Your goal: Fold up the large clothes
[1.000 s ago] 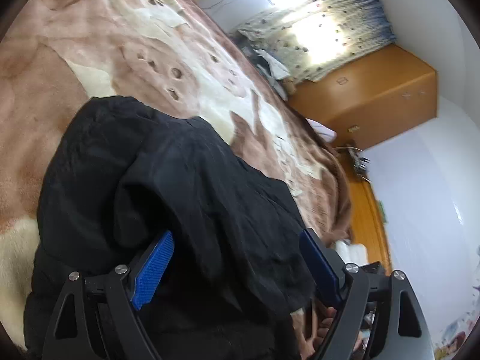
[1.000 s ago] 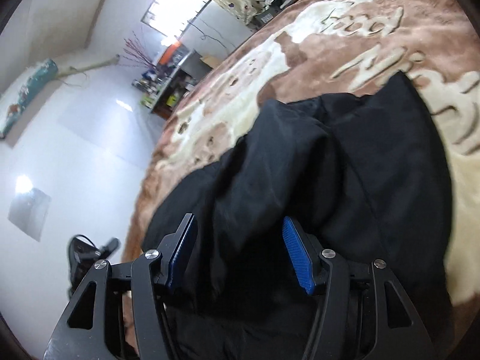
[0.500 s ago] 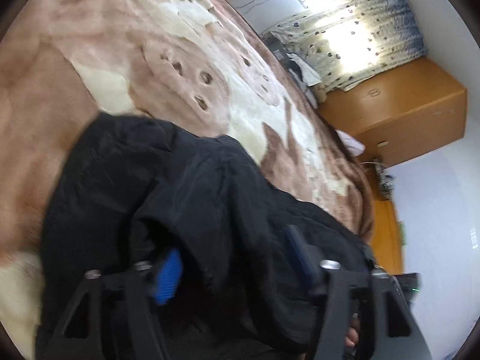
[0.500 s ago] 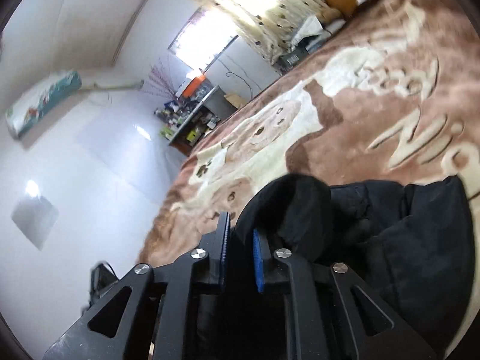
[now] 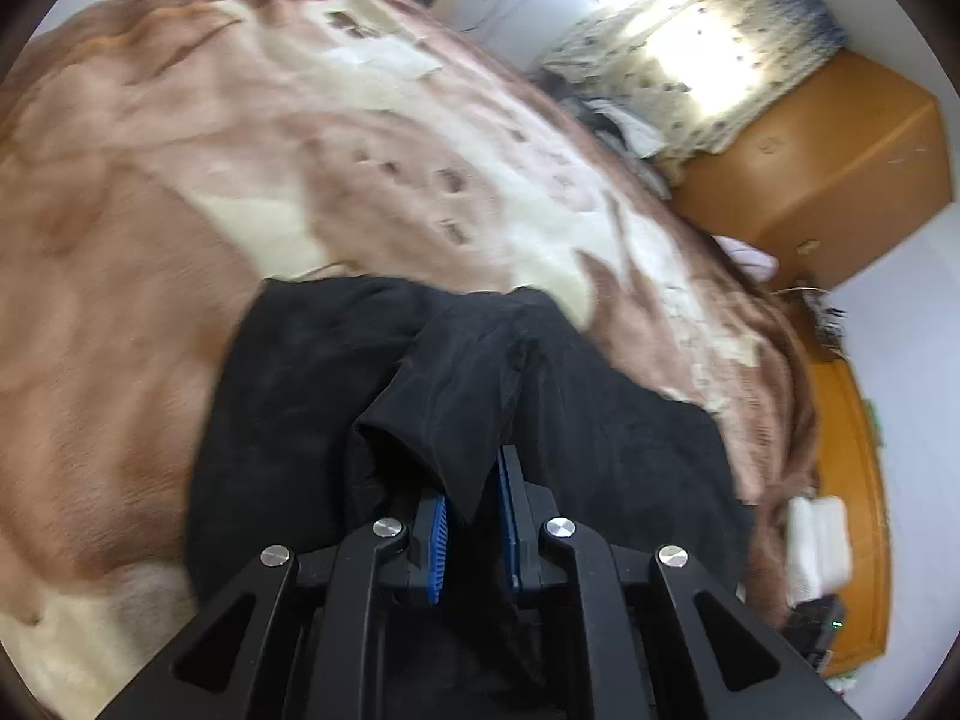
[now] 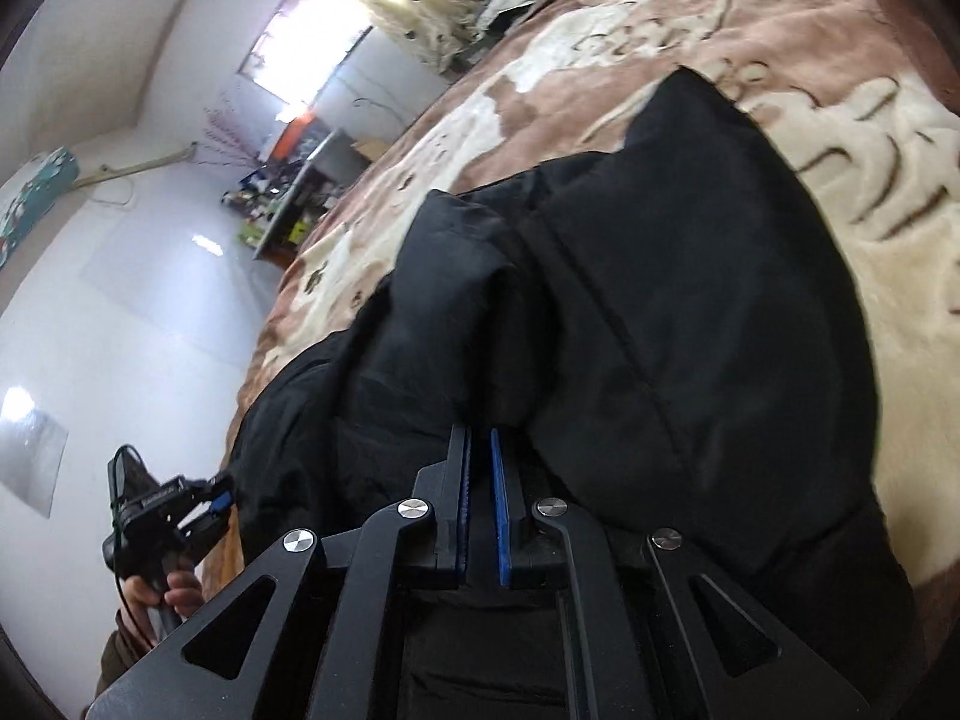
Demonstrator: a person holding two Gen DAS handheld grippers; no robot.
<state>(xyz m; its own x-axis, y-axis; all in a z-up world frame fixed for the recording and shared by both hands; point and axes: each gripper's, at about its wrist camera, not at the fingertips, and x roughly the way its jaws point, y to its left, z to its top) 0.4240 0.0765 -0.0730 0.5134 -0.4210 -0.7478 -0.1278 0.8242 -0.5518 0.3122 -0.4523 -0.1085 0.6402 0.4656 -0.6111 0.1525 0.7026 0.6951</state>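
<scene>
Both grippers pinch the black garment [image 5: 600,420], which lies bunched on the brown-and-cream blanket [image 5: 150,330] of the bed. Left gripper [image 5: 471,516] clamps a raised fold between its blue fingers [image 5: 433,546]; right gripper [image 6: 478,480] nips a fold too.

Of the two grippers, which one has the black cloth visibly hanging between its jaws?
The left gripper: a flap of the black garment hangs between its blue pads. The right gripper shows bare pads.
</scene>
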